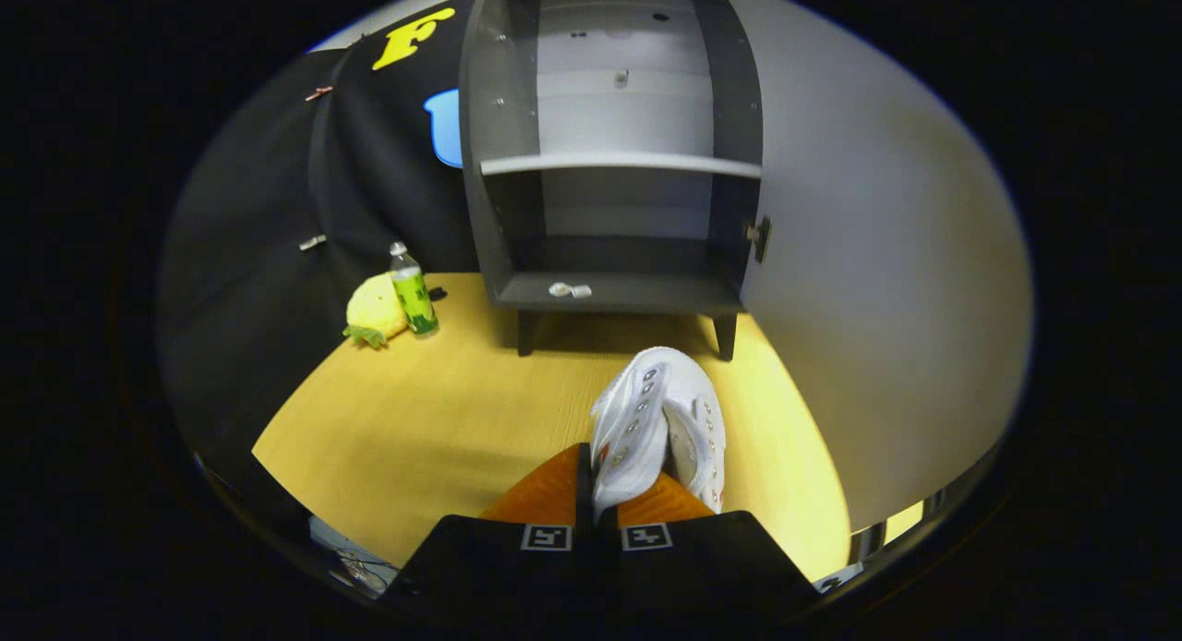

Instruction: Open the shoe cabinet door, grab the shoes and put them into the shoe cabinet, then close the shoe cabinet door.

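Note:
A pair of white shoes (660, 419) is pinched between my fingers, toes pointing ahead and lifted over the wooden table (434, 429). My gripper (605, 493) is shut on the shoes. Beyond them stands the dark grey shoe cabinet (614, 161) on short legs, with its door (877, 281) swung wide open to the right. Inside, a shelf (619, 164) splits the cabinet into an upper and a lower compartment. A small white object (569, 290) lies on the front edge of the cabinet's bottom board.
A green-labelled plastic bottle (413, 292) and a yellow plush toy (374, 310) stand on the table left of the cabinet, against the black cloth wall. The open door forms a wall on the right side of the shoes.

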Demonstrator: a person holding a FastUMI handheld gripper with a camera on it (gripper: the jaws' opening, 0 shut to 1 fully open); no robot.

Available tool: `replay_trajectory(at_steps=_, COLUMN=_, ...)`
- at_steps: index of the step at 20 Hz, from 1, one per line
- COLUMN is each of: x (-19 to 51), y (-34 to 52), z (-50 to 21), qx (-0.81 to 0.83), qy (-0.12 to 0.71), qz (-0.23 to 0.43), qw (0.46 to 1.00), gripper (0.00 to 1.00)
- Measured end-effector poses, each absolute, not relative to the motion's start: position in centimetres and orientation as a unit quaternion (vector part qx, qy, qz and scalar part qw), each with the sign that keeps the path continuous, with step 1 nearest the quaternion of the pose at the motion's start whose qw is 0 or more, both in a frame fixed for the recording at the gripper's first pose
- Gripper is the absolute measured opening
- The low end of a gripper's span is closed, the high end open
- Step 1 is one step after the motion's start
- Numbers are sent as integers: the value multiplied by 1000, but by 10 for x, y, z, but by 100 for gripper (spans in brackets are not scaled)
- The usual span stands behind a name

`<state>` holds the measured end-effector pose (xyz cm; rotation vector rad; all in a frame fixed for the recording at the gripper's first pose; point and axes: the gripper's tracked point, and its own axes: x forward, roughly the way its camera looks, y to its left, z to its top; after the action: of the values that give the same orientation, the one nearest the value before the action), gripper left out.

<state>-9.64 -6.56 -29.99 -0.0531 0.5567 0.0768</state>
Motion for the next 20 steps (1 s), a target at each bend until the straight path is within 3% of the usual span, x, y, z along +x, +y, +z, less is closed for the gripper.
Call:
replay_trajectory(at_steps=6, x=-83, y=-63, z=-211, qx=-34, qy=229, qz=56, qw=971, gripper=5)
replay_trajectory(at_steps=20, x=108, y=-51, z=-102, qx=-33, qy=159, qz=-39, qw=986, gripper=5)
